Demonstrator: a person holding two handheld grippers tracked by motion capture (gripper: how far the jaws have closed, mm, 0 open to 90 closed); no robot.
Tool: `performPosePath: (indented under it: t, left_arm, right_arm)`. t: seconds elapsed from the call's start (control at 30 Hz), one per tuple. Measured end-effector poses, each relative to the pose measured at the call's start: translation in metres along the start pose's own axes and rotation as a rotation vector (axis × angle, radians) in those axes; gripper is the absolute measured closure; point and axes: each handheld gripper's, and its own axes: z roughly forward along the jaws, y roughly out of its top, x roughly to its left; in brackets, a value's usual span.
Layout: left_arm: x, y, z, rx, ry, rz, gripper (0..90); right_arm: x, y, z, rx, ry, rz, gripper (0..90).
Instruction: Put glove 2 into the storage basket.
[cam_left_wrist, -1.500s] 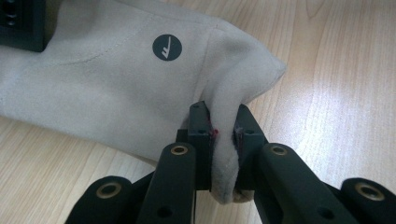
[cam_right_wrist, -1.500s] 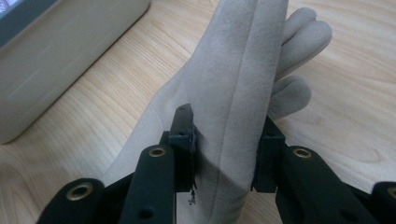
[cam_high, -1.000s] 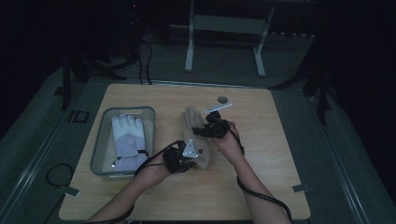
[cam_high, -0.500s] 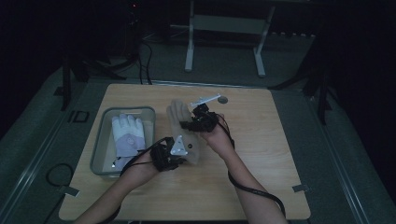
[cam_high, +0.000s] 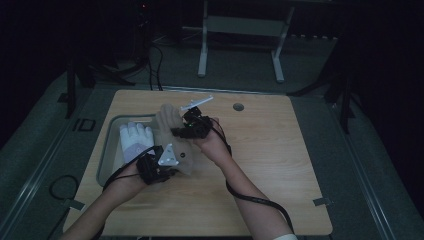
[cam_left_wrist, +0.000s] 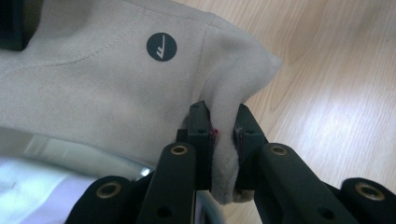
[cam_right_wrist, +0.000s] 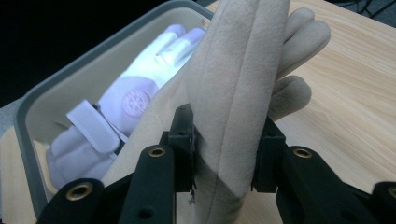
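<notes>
A beige fleece glove (cam_high: 170, 131) hangs just above the wooden table (cam_high: 280, 165), held between both grippers, beside and partly over the grey tray (cam_high: 107, 159). My left gripper (cam_high: 159, 167) is shut on the glove's cuff edge (cam_left_wrist: 224, 154), near a dark round logo (cam_left_wrist: 161, 46). My right gripper (cam_high: 186, 129) is shut on a folded bunch of the glove (cam_right_wrist: 229, 140) below its fingers (cam_right_wrist: 299, 42). A white glove (cam_high: 136, 140) lies flat inside the tray (cam_right_wrist: 28, 121), and it also shows in the right gripper view (cam_right_wrist: 130, 100).
A small round hole (cam_high: 238, 107) sits in the table near its far edge. A white rod-like part (cam_high: 196, 103) sticks out beyond the right gripper. Cables (cam_high: 260, 200) trail from the grippers. A metal stand (cam_high: 240, 45) is on the floor behind the table.
Both grippers have carried the beige glove to the left and a little upward, so it now reaches the tray's right edge. Both grips are unchanged.
</notes>
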Motion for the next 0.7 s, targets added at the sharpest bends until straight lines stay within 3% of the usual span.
performPosePath:
  t: [0.27, 0.7]
  left_arm:
    - [0.007, -0.022, -0.014, 0.021, 0.013, -0.028, 81.5]
    - [0.019, -0.067, -0.035, 0.049, 0.054, -0.116, 81.5]
  right_arm:
    - [0.018, 0.015, 0.025, 0.015, 0.034, -0.023, 67.3]
    - [0.050, 0.040, 0.072, 0.030, 0.105, -0.039, 67.2]
